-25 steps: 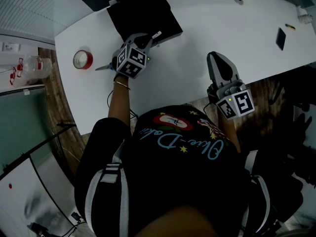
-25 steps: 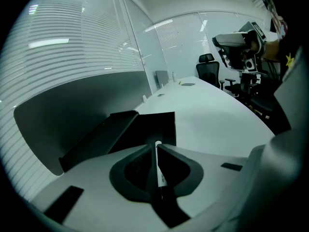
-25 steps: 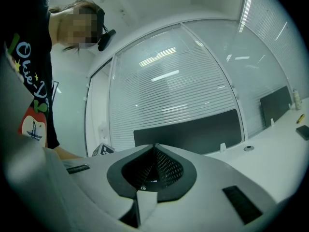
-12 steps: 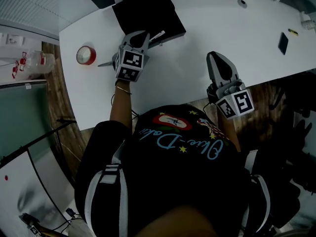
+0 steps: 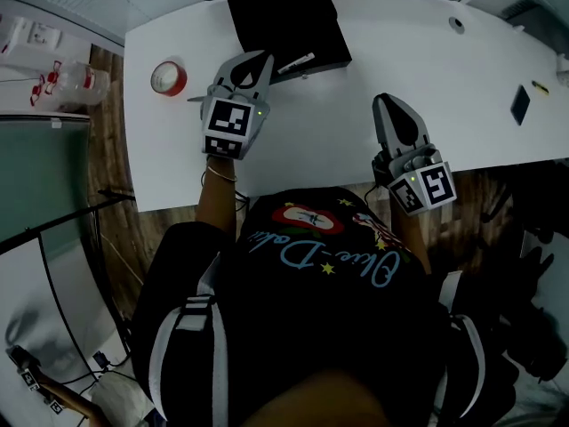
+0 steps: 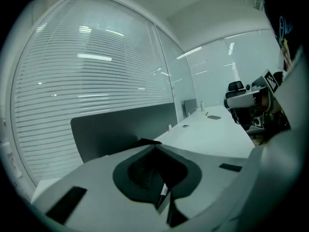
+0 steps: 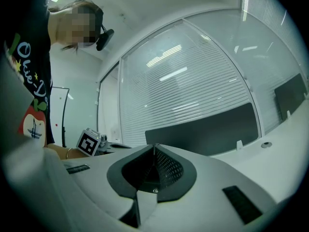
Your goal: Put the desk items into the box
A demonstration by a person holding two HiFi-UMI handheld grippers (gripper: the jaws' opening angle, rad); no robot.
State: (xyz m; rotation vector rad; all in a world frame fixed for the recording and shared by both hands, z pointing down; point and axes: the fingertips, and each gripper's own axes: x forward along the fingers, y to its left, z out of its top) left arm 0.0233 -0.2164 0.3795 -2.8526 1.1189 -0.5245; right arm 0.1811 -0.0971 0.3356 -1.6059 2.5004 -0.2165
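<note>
Left gripper view shows my left gripper with its jaws drawn in on a thin flat tool. The jaws have just been closing, and the tool sits low and deep between the pads, seen edge-on, so I cannot say whether it is a knife, scissors or something else. From the head view its pointed grey end sticks out to the left of the gripper, so its long axis runs across my jaws, not along them. The gripper hangs above the white desk, nose tilted a little down, and the tool looks clear of the surface.

Just beyond my fingertips, ahead and slightly to the right, lies the black box, near the far edge of the desk. I judge the next move turns on that: a short carry forward and right puts the tool over the box. Since it lies crosswise, I should line its length up with the box's longer side before letting go. A white pen lies at the box's near edge, just right of my jaws, and a red tape roll sits on the desk to my left; neither is packed yet.

My right gripper is over the desk's near edge, well apart from the box, jaws pressed together on nothing. The left hand is plainly the nearer.
</note>
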